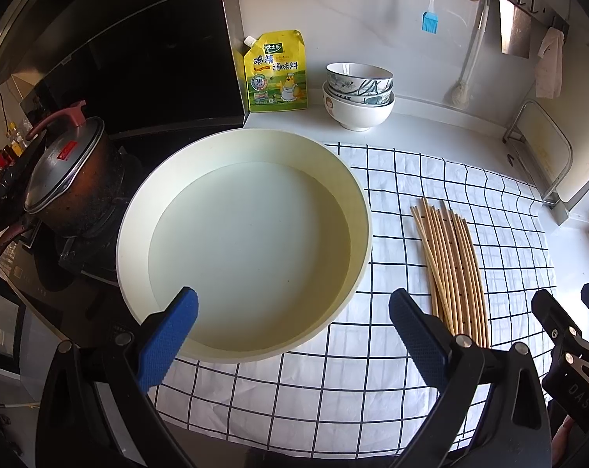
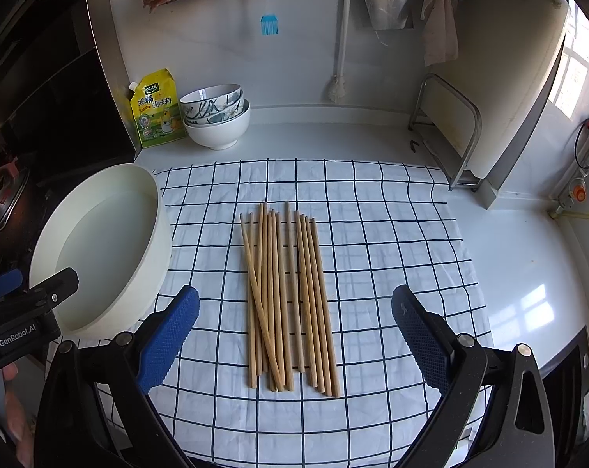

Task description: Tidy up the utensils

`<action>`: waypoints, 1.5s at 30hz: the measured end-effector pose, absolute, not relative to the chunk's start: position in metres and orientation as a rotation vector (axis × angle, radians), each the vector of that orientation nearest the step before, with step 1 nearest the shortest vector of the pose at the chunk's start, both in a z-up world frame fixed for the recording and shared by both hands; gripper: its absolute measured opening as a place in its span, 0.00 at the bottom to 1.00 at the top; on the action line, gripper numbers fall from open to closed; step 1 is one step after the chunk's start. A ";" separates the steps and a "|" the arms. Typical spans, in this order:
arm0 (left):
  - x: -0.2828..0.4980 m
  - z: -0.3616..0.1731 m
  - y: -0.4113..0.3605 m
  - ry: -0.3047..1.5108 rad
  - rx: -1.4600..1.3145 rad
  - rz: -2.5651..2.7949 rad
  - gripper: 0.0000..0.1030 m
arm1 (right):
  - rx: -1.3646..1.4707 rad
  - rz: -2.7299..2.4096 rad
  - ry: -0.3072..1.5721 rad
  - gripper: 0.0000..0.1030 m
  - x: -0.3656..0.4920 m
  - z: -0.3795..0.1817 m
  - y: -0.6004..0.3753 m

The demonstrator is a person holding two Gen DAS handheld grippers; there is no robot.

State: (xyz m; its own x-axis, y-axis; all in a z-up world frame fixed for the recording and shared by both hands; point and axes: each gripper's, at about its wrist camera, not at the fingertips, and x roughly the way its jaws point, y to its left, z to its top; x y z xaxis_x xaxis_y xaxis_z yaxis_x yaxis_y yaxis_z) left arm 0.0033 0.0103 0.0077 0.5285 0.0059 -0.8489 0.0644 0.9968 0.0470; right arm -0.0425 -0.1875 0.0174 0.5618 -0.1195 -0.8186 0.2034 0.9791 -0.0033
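Now the bundle of pale wooden chopsticks point(image 2: 290, 300) lies loose at the middle of the white cloth with dark grid lines point(image 2: 391, 234) — a few sticks crossing. The right gripper point(image 2: 294, 335) hovers over their near ends, fingers wide apart and empty. The left gripper point(image 1: 292, 335), fingers likewise apart, hangs above the round cream basin point(image 1: 243, 136) at the cloth's left edge.

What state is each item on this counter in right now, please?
Left tongs: open, empty.
Right tongs: open, empty.
Chopsticks: loose pile flat on checked cloth.
Cream basin: holds water.
Bowls: stacked upright.
Pot: lidded.
Seasoning pouch: standing, capped.
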 end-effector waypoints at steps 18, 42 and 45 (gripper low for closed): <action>0.002 0.006 0.009 1.016 0.071 -0.038 0.94 | 0.095 -0.190 0.955 0.92 -0.042 0.018 -0.187; 0.006 -0.060 -0.089 1.050 0.044 -0.174 0.94 | 0.099 -0.130 1.062 0.92 -0.039 -0.064 -0.281; 0.010 -0.076 -0.095 1.072 0.059 -0.133 0.94 | 0.118 -0.130 1.085 0.92 -0.030 -0.083 -0.289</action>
